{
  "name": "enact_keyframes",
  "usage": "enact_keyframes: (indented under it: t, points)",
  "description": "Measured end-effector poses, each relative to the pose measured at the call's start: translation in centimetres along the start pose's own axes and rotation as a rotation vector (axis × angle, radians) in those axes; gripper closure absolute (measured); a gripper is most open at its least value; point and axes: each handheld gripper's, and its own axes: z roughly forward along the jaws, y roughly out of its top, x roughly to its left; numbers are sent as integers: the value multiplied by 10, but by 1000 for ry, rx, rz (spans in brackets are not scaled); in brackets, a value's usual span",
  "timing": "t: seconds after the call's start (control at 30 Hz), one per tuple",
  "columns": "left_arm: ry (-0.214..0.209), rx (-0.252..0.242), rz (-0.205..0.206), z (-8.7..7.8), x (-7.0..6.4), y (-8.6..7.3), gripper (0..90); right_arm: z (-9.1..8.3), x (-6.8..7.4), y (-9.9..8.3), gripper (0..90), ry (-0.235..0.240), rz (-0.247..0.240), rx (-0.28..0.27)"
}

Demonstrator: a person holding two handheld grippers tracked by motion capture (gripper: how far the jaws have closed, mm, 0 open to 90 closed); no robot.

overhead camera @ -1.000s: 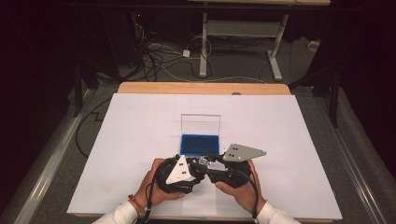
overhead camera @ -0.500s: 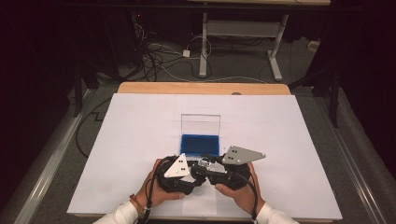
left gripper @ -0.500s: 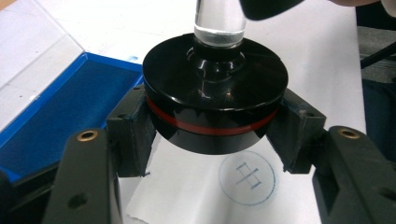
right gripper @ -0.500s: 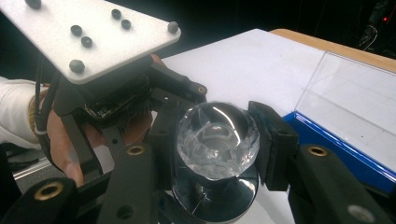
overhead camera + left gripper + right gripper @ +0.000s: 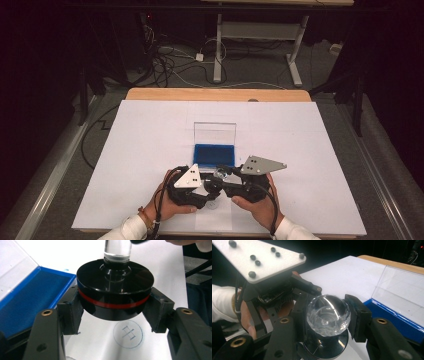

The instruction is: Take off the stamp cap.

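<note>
Covering the table, the white sheet [image 5: 125, 165] carries the open blue case [image 5: 214, 154], and just in front of it both grippers meet over 1 object. The left gripper [image 5: 113, 312] is clamped on the black base [image 5: 115, 292] with its red band, held above a circle mark [image 5: 128, 334]. The right gripper [image 5: 327, 315] pinches the crystal knob [image 5: 328, 315] on top. Glass looks heavy, slick and chip-prone; the base rim is the safer hold. Both hands [image 5: 255, 205] sit low, jaws turned inward.
</note>
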Motion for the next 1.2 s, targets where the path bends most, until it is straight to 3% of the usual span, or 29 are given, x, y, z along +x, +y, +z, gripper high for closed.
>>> enact_keyframes:
  t: [0.03,0.07,0.1,0.13,0.17,0.2,0.23,0.33,0.4,0.53,1.2]
  points:
    - [-9,4,-6,1,1,-1,368,1,0,-1,575,-3,0,3]
    - [5,32,-110,3,12,-9,371,0,1,-1,576,-4,-7,-5]
    - [5,32,-110,3,12,-9,371,-5,3,2,576,4,-29,-33]
    - [8,33,-163,1,21,-17,370,-12,6,8,576,1,-55,-59]
    - [5,24,-159,-1,23,-21,370,-12,6,8,576,1,-55,-59]
    - [27,51,-90,-3,17,-17,370,-24,6,16,576,-29,-94,-94]
    - [55,33,-69,-6,13,-11,369,-27,2,15,576,-42,-78,-102]
    - [78,36,-24,-8,10,-8,369,-31,-11,11,575,-56,-28,-89]
    - [82,35,-33,-10,13,-11,369,-34,-11,12,575,-64,-34,-83]
    - [111,44,-13,-17,16,-17,368,-37,-9,15,575,-81,-68,-67]
    - [239,38,-22,-64,33,-34,367,-49,-23,16,574,-151,-88,-26]
